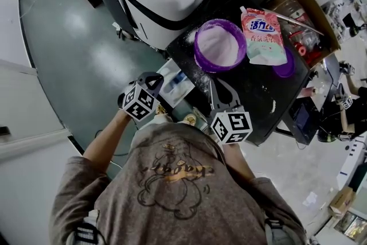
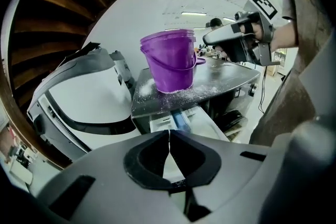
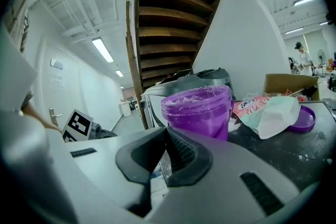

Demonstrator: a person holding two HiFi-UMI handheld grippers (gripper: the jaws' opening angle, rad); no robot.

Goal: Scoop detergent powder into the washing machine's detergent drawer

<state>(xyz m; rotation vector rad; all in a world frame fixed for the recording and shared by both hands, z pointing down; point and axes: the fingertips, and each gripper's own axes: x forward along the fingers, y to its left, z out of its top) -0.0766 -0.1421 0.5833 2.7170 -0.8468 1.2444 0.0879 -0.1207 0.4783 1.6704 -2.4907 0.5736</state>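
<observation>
- Left gripper [image 2: 169, 134]: pinched shut, empty; hovers low in front of purple powder bucket [image 2: 169, 63], probably waiting.
- Right gripper [image 3: 166, 131]: also closed on nothing, just before the bucket.
- Detergent drawer [image 1: 178, 84]: stands pulled out below the bucket, ready for powder.
- No scoop in view.

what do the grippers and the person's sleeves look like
Both the left gripper and right gripper have light grey bodies, black-lined jaws and a white cube of black square markers. The person wears a grey-brown short-sleeved T-shirt with a graphic.
</observation>
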